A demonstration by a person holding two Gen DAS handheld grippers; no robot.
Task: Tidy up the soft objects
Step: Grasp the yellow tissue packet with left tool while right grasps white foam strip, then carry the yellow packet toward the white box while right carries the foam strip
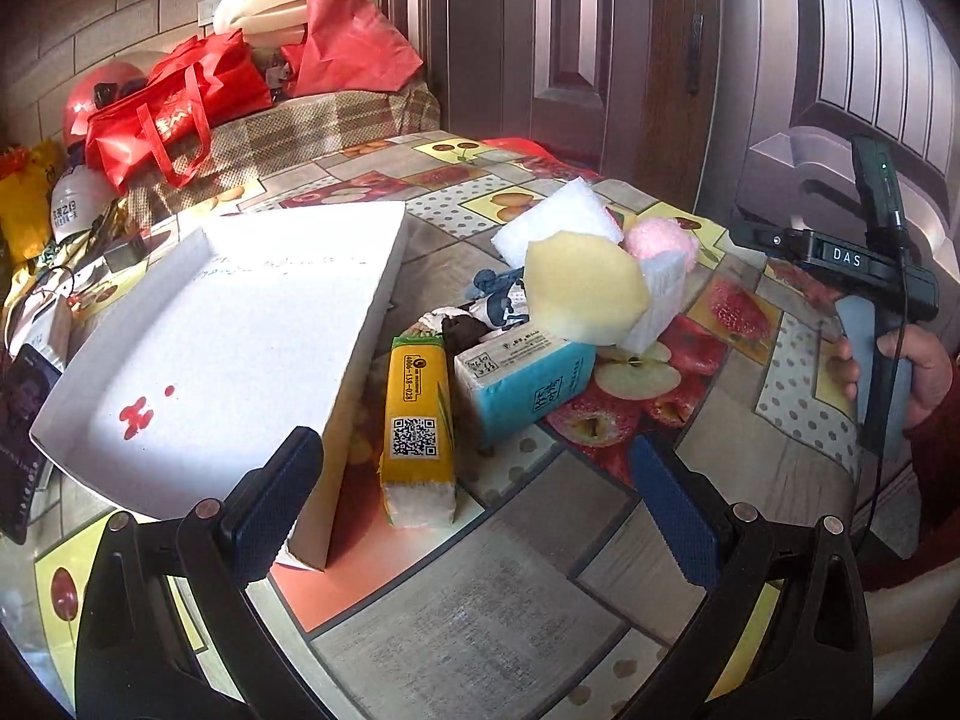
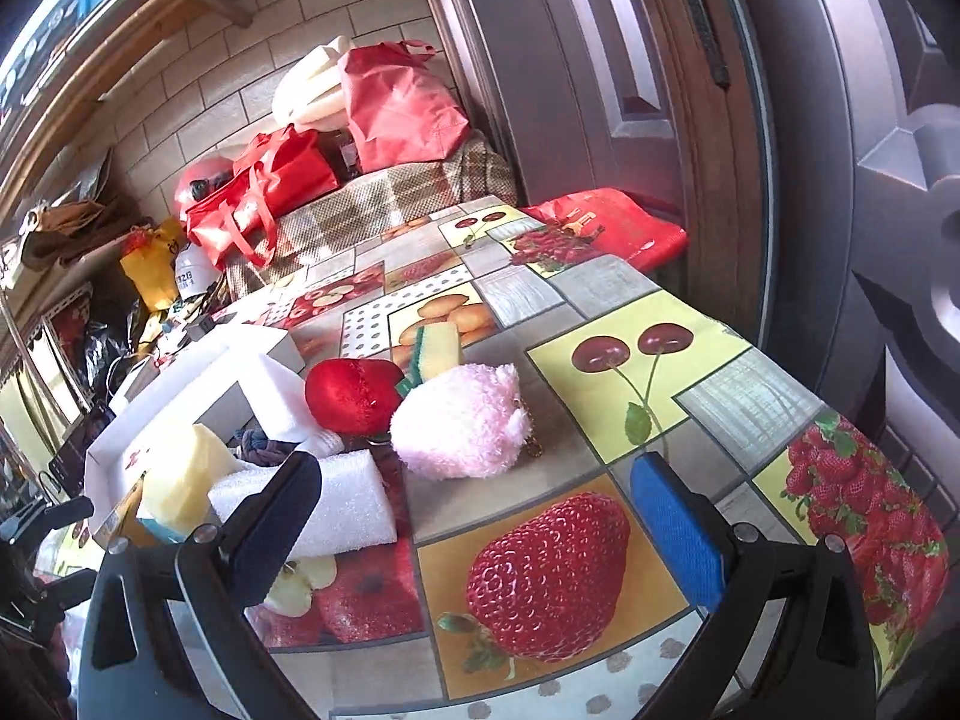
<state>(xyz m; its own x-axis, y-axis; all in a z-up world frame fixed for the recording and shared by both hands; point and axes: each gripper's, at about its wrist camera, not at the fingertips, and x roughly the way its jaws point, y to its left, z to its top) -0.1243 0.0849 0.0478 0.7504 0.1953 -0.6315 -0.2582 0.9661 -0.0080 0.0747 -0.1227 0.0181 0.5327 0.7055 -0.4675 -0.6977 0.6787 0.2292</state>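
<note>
Right wrist view: pink plush (image 2: 462, 427) sits beside red plush (image 2: 351, 396), white foam (image 2: 336, 510).

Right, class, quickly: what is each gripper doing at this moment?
Left gripper: open, holding nothing, above the tablecloth near the yellow tissue pack.
Right gripper: open, holding nothing, facing the pink plush toy.

My left wrist view looks low across the tabletop (image 1: 480, 612) toward the white box (image 1: 228, 348), close in. My right wrist view sits nearer the pink plush (image 2: 462, 426), facing the brick wall. Both share the foam pile and red bags (image 2: 270, 192) at upper left.
</note>
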